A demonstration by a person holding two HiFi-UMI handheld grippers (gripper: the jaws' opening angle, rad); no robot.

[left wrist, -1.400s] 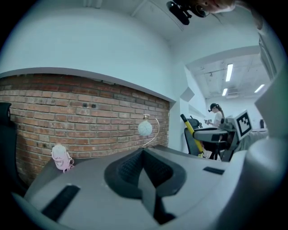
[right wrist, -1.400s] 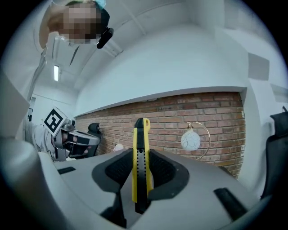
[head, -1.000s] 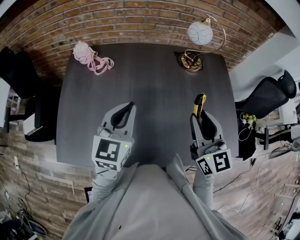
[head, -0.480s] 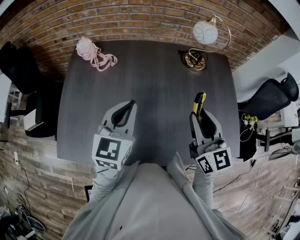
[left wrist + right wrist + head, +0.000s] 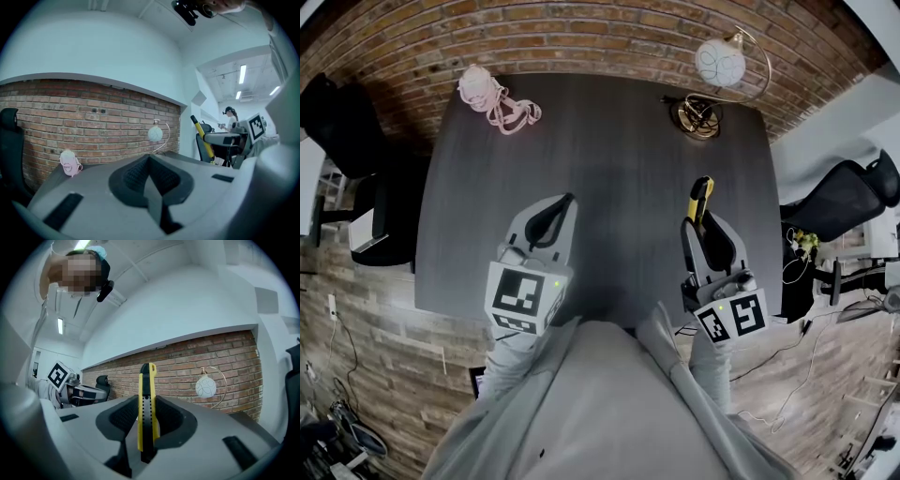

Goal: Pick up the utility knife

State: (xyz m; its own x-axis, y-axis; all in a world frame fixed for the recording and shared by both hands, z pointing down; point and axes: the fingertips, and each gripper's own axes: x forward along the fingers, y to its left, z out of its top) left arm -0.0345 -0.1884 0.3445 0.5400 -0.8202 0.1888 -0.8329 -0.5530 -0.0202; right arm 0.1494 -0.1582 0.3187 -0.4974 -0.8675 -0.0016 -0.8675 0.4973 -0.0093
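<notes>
the right gripper [image 5: 705,230] is clenched on the utility knife [image 5: 701,192]. its two dark pads press the knife's flat sides from left and right, and the yellow and black body runs straight along the jaws, edge up. the front end pokes out well past the fingertips, toward the brick wall [image 5: 581,37], while the back end sits deep in the throat of the gripper. so the knife is not lying on the table [image 5: 609,159]. it sits in that grip, over the near right part of the dark top.

the left gripper [image 5: 562,204] is pinched closed with nothing in it, its pads meeting in a thin line. it hangs over the near left part of the table, well apart from the knife, level with its partner. both are held out on grey sleeves [image 5: 581,394] from the near edge.

further out, a pink bundle [image 5: 497,103] lies at the far left corner of the table. a lamp [image 5: 717,64] with a white globe on a curved brass arm stands at the far right corner, roughly in line with the knife's tip but well beyond it. a black chair [image 5: 834,197] stands off the table's right side.
</notes>
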